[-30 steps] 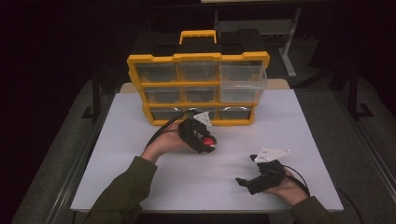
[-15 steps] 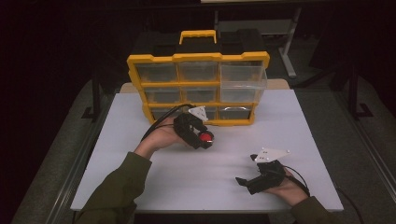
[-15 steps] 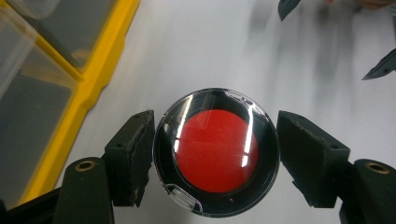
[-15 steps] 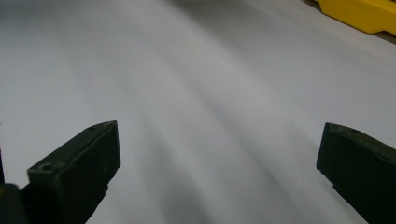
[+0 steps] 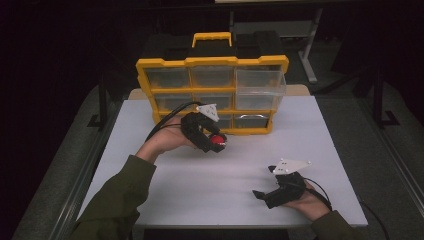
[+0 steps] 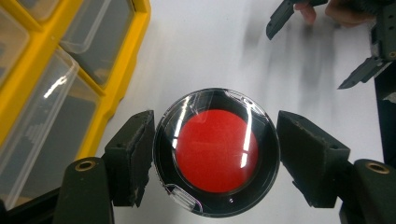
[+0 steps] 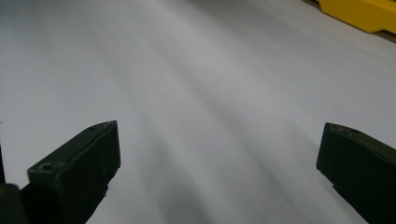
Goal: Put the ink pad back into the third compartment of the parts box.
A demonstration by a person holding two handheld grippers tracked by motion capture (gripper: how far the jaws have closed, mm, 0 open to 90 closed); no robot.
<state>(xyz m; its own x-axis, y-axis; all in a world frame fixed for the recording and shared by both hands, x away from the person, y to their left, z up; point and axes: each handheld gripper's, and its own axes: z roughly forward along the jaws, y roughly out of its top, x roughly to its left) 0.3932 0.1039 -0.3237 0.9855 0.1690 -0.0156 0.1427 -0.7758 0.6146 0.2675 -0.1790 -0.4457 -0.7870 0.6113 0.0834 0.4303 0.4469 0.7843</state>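
Note:
A small round case [image 6: 215,151], black with a clear lid and a red disc inside, sits between the two pads of my left gripper [image 6: 215,156], which is shut on its sides. From above, that gripper [image 5: 215,142] hangs over the white table [image 5: 200,190], just in front of the yellow drawer organizer [image 5: 212,62], with the red case [image 5: 216,140] at its tip. My right gripper [image 5: 264,194] rests low near the front right of the table, jaws wide open on nothing, and in its own view [image 7: 217,154] there is bare white tabletop between them.
The organizer has several clear drawers, and its upper right drawer [image 5: 260,85] is pulled out toward me. A black toolbox with a yellow handle [image 5: 212,39] stands behind it. In the left gripper view the right gripper [image 6: 322,46] lies farther off.
My left hand has lifted the red case higher off the table, staying in front of the organizer. The right hand has kept still.

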